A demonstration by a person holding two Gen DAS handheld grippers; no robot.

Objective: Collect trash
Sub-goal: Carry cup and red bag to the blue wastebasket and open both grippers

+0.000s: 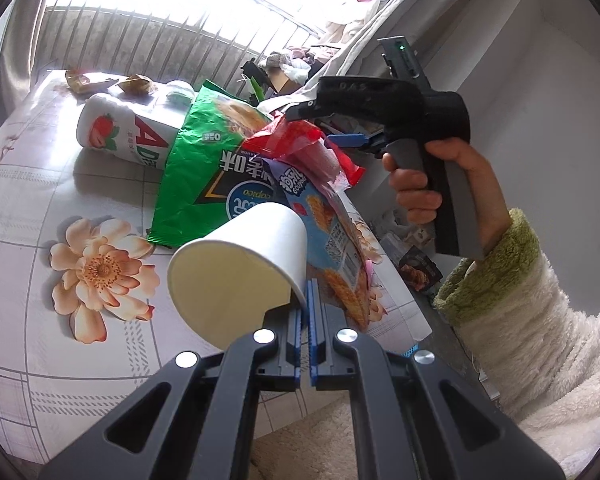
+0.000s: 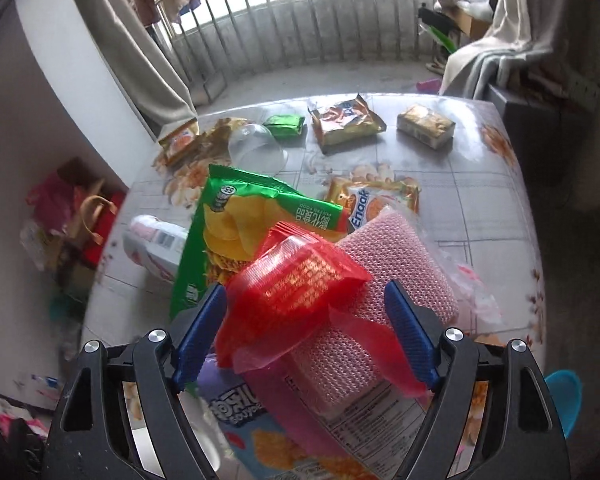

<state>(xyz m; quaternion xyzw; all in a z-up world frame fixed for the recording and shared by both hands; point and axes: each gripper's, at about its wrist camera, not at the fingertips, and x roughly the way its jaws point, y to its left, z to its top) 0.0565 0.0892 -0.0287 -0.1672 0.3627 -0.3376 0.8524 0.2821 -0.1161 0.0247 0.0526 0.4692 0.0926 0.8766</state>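
My left gripper [image 1: 309, 300] is shut on the rim of a white paper cup [image 1: 240, 264], held tilted above the floral table [image 1: 40, 208]. Behind the cup lie a green chip bag [image 1: 196, 168], a blue snack bag [image 1: 332, 240] and a red wrapper [image 1: 292, 140]. My right gripper [image 2: 304, 328] is open, its jaws on either side of the red wrapper [image 2: 296, 280], which lies on a pink packet [image 2: 400, 280]. The green chip bag [image 2: 236, 216] and the blue snack bag [image 2: 260, 420] also show in the right wrist view. The right gripper [image 1: 324, 120] shows in the left wrist view.
A white strawberry bottle [image 1: 120, 132] lies on its side at the left. A clear plastic cup [image 2: 256, 148], several gold and green snack packets [image 2: 344, 124] and an Enaak packet [image 2: 376, 200] lie farther back. Curtains, a wall and balcony railings surround the table.
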